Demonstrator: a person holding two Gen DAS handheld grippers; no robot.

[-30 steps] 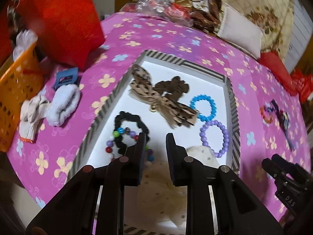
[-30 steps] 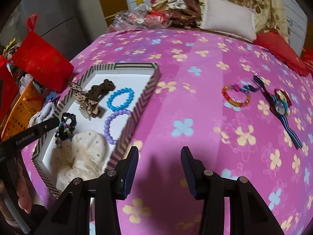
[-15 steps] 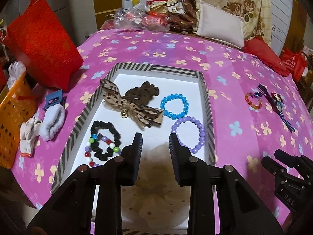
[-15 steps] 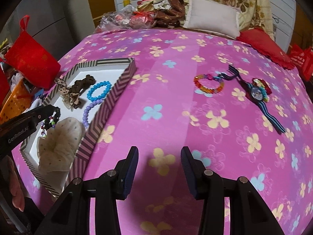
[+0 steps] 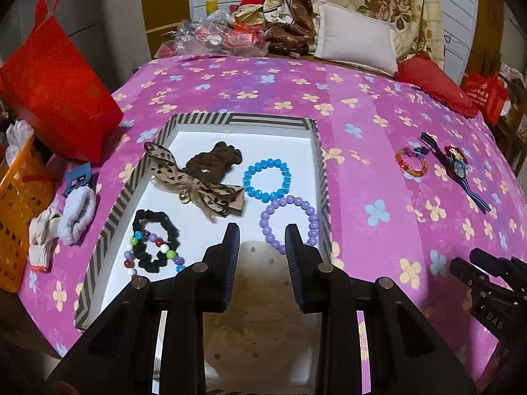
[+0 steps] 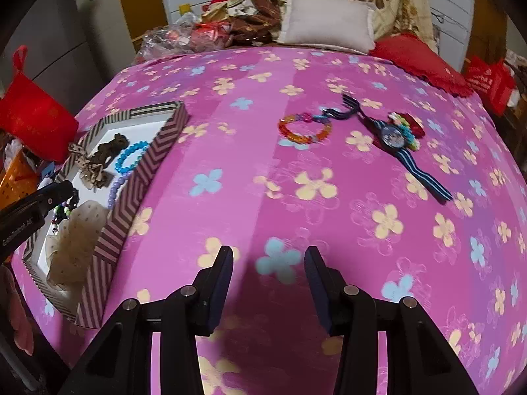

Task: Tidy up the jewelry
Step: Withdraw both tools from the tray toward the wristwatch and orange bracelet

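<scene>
one striped tray [image 5: 321, 151]. bead bracelets: four – blue [image 5: 267, 179], purple [image 5: 290, 222], multicolour [image 5: 150, 251] in tray, rainbow [image 6: 304, 129] on cloth. scrunchies: two – brown [image 5: 214, 161], black [image 5: 154, 240]. one leopard bow [image 5: 194, 182]. one cream dotted hair piece [image 5: 260, 309]. one watch [image 6: 393, 138]. grippers: two.

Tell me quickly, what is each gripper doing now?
Left gripper: open, holding nothing, above the tray.
Right gripper: open, holding nothing.

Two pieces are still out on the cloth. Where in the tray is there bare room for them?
The tray's far strip, beyond the brown scrunchie and blue bracelet, is bare. Its near half is crowded: purple bracelet, black scrunchie, cream scrunchie.
</scene>
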